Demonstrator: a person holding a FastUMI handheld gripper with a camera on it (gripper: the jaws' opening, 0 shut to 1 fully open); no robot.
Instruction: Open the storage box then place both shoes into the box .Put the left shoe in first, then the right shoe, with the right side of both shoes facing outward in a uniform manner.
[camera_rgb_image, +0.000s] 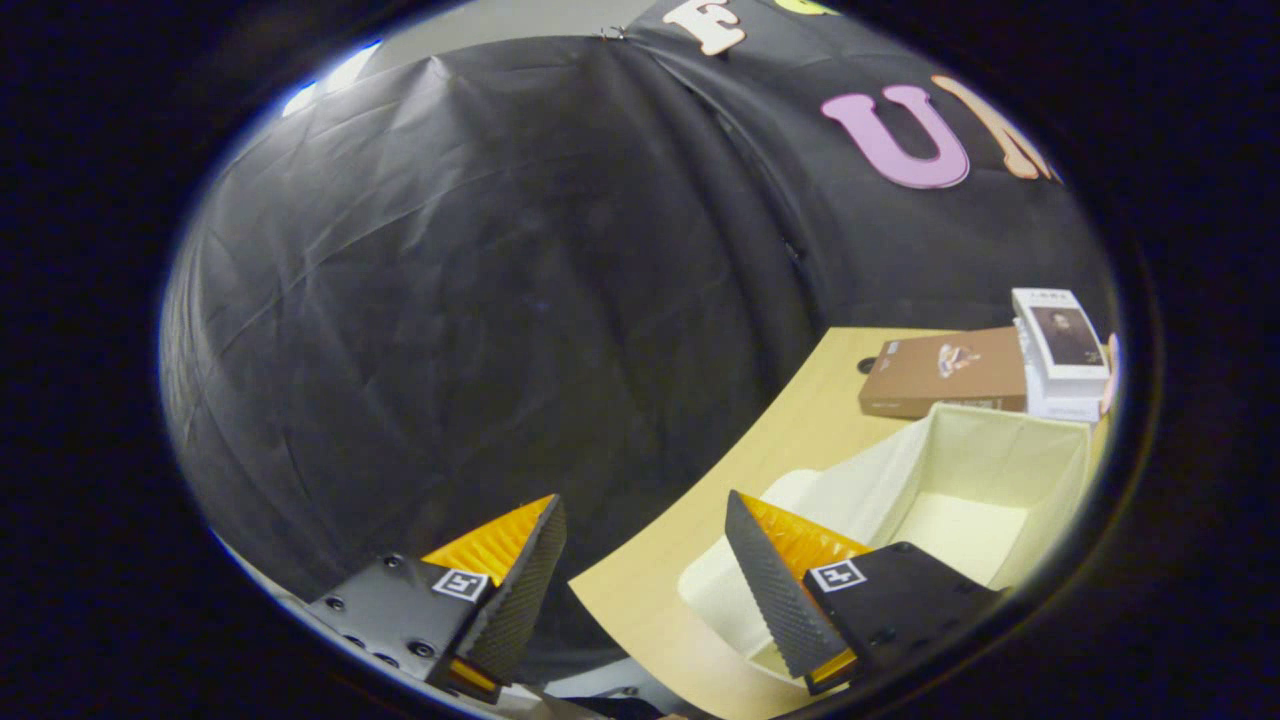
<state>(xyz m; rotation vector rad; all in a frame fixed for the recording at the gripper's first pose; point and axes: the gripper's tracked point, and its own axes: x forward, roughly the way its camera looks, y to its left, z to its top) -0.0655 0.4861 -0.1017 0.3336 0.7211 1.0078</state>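
1. While nothing is held between them, the two fingers of the gripper (645, 560) are seen spread wide apart, each a wedge with an orange ribbed back and a black pad of fine diamond-grid texture (768, 590).
2. A small square black-and-white marker is carried on the matte black mount of each finger (838, 575).
3. The left finger (510, 580) is set against the wrinkled black cloth wall (480, 300); the right finger overlaps the near left corner of the storage box (990, 470).
4. The storage box is found just ahead of and to the right of the right finger, resting on a smooth, pale wooden table (790, 430). It is rectangular, of soft cream fabric, open at the top, with a flap of the same fabric (800, 500) folded out on its left side. Its inside is seen bare.
5. Beyond the box, at the far right of the table, a flat brown carton (945, 372) is laid, and just right of it a stack of white books (1062, 355) is seen, the top one bearing a dark cover picture.
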